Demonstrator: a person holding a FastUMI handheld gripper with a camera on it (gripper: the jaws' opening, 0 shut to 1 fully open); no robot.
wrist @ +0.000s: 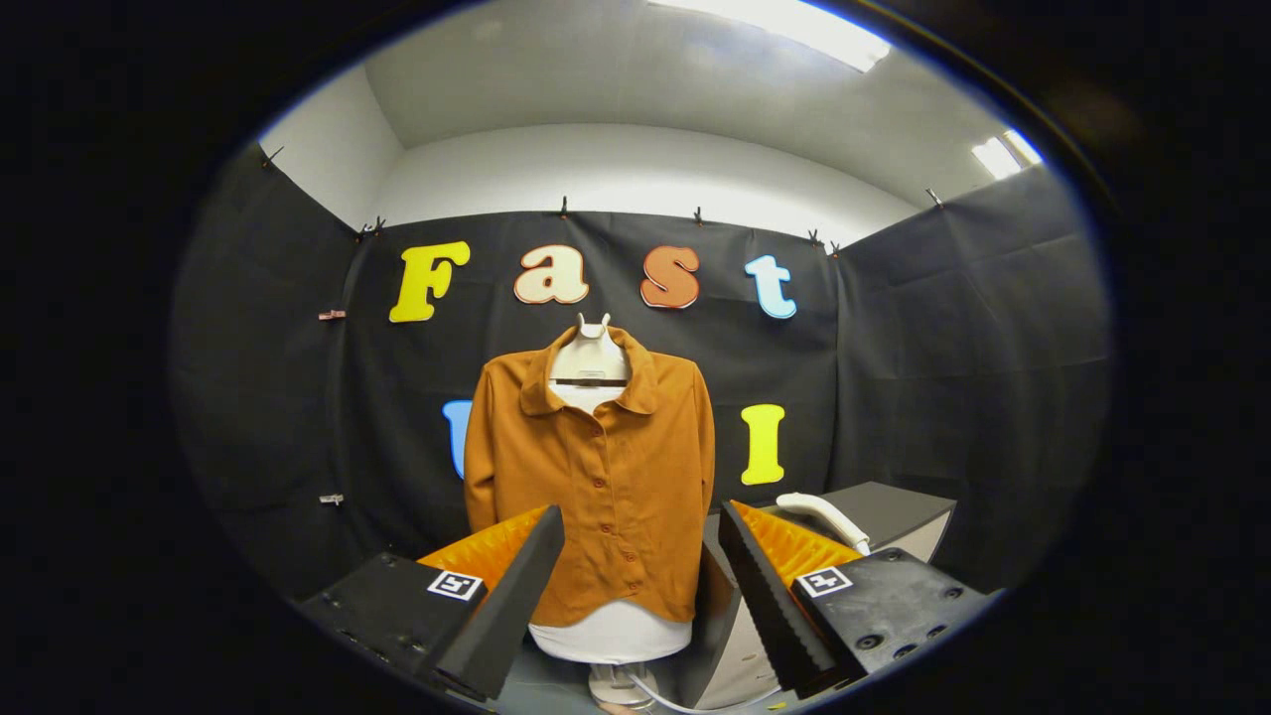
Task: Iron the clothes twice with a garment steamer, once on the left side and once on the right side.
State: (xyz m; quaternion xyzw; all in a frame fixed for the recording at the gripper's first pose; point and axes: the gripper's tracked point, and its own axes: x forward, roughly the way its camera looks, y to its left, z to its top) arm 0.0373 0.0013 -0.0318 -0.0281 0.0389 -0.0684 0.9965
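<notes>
A rust-orange buttoned shirt (596,487) hangs on a white mannequin torso (611,636), which stands on a round base with a pale cord trailing from it. The shirt faces the gripper, collar open over the white neck, button row running down its middle, both sleeves hanging straight at its sides, and its hem ending above the bare white bottom of the torso. The cloth looks mostly smooth, with soft folds near the hem.

The gripper (640,606) is released, its two fingers spread wide with nothing between them, held level and pointing straight at the shirt. The shirt's lower half lies beyond the fingers, framed in the gap between them, well apart from both tips.

To the right of the shirt, a white garment steamer (822,516) rests on top of a grey box (884,511), its handle curving up; it sits just beyond the right finger.

Behind the shirt hangs the booth's black cloth wall (943,377), clipped along its top edge, with white room walls and bright ceiling lights (794,25) above.
</notes>
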